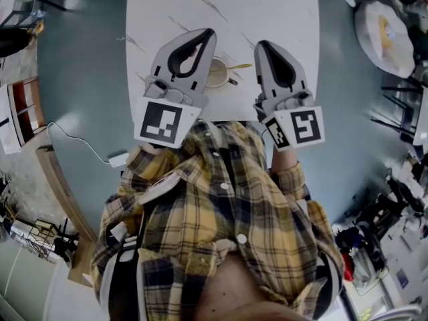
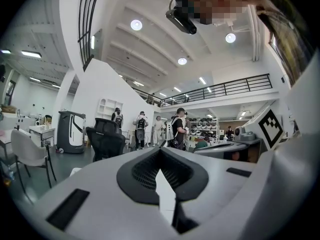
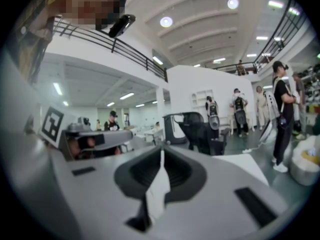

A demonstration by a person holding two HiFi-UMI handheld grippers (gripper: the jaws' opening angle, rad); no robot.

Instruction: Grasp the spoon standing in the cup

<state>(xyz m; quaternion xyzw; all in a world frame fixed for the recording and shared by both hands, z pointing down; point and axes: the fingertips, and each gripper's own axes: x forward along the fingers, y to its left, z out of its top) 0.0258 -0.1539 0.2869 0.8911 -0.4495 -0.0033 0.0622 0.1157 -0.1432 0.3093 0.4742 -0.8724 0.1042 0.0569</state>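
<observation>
Both your left tongs (image 1: 208, 32) and your right tongs (image 1: 262, 44) have their jaws pressed together with nothing between them, so the first risk is going in without opening them: shut tips would only shove the spoon (image 1: 239, 66) round the rim. The spoon sits in the cup (image 1: 218, 73) on the desk (image 1: 267, 5), close to its near edge, with its thin gold handle leaning out towards the right tongs. From the head view the cup lies between the two tongs and is partly covered by the left one. Neither gripper view shows the cup or the spoon; both look out level across the room, over the desk. You would therefore be lowering blind unless you tip the nose down first, and a jaw could catch the cup's rim and slide or tip it towards the edge. The handle looks slim and smooth, so a bite near its end may let it pivot or slip. Pulling sideways instead of up could lever the cup over. Keep the left tongs clear.
</observation>
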